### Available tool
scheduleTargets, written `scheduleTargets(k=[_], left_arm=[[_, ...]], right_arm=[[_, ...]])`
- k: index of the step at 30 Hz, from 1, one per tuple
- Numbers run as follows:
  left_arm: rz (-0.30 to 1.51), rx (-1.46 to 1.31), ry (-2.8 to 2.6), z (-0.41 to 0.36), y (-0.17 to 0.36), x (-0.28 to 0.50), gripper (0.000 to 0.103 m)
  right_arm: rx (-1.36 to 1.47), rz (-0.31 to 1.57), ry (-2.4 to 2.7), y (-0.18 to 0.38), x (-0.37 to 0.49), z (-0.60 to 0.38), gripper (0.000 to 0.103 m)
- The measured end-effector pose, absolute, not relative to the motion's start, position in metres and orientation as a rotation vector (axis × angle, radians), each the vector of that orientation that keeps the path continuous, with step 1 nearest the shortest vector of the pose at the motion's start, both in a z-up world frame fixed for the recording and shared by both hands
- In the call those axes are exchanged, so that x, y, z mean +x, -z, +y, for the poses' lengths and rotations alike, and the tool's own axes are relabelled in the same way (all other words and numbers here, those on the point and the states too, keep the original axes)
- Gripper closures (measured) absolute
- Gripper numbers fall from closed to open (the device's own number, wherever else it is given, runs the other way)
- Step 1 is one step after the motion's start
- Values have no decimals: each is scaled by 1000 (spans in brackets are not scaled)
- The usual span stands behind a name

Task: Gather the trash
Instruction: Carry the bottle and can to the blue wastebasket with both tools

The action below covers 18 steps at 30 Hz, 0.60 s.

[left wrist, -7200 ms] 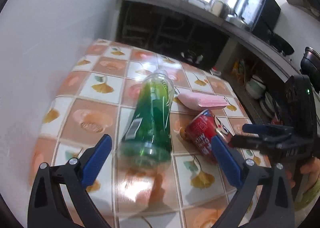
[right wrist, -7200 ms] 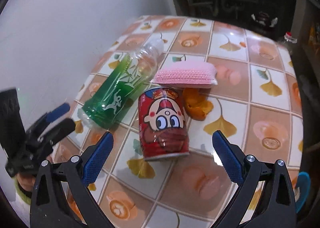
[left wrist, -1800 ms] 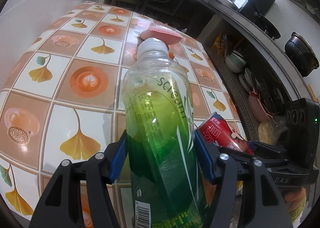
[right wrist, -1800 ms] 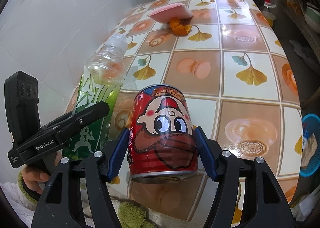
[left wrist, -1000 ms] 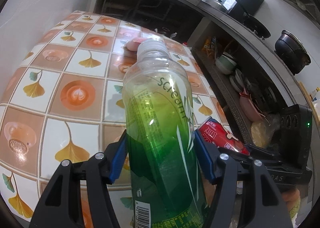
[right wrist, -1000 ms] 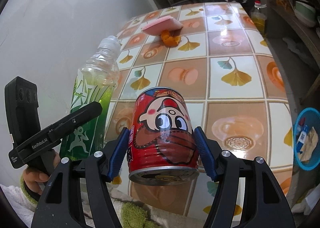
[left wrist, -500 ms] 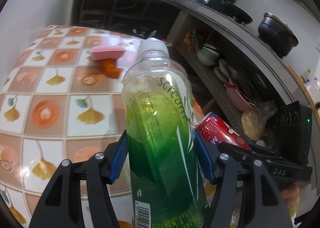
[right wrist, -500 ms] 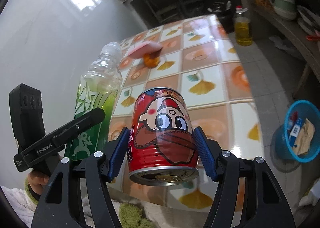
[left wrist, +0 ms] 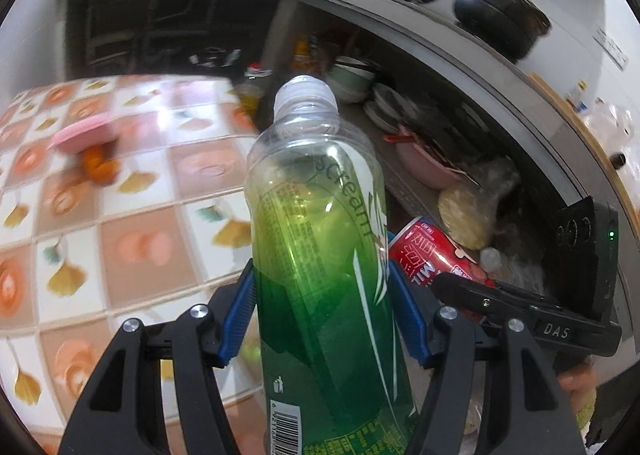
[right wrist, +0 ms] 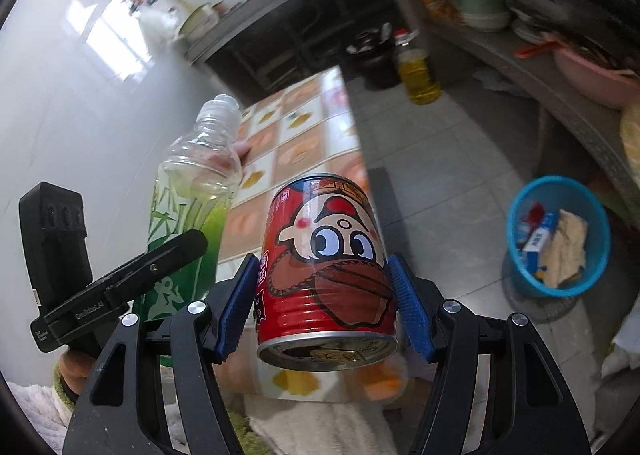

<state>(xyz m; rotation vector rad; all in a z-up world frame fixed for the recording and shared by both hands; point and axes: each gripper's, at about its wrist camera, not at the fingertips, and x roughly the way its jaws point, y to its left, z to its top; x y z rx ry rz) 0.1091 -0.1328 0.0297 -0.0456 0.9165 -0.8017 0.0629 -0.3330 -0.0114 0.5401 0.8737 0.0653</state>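
Note:
My left gripper point(left wrist: 322, 315) is shut on a green plastic bottle point(left wrist: 320, 247) with a white cap, held up in the air off the table's right side. My right gripper point(right wrist: 324, 309) is shut on a red can point(right wrist: 326, 275) printed with a cartoon face, its base toward the camera. In the left wrist view the red can point(left wrist: 428, 255) and the right gripper show just right of the bottle. In the right wrist view the bottle point(right wrist: 188, 215) and the left gripper appear at left. A blue trash bin point(right wrist: 558, 235) holding scraps stands on the floor to the right.
The tiled table point(left wrist: 132, 223) still carries a pink sponge point(left wrist: 86, 133) and an orange peel point(left wrist: 98, 169). A yellow oil bottle point(right wrist: 416, 71) stands on the grey floor. Shelves with bowls point(left wrist: 356, 79) and a pink basin point(right wrist: 592, 73) run along the right.
Both grippers have swung rightward off the table with the bottle and the can still gripped. The blue bin has come further into the right wrist view; the table has slid left.

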Motion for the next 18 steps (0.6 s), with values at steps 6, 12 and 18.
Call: scheduleTargets(k=[6,12,18], left_arm=[[947,-13,907,-191,-35,122,42],[1001,48,1030,-262,-32,135,42],[1168,139,1111,-340,7,147,42]], right_arm=[[615,836,94,19,43,-386,41],[669,806,317,31,10,-447,41],[759,827,431,68,-8,-485,41]])
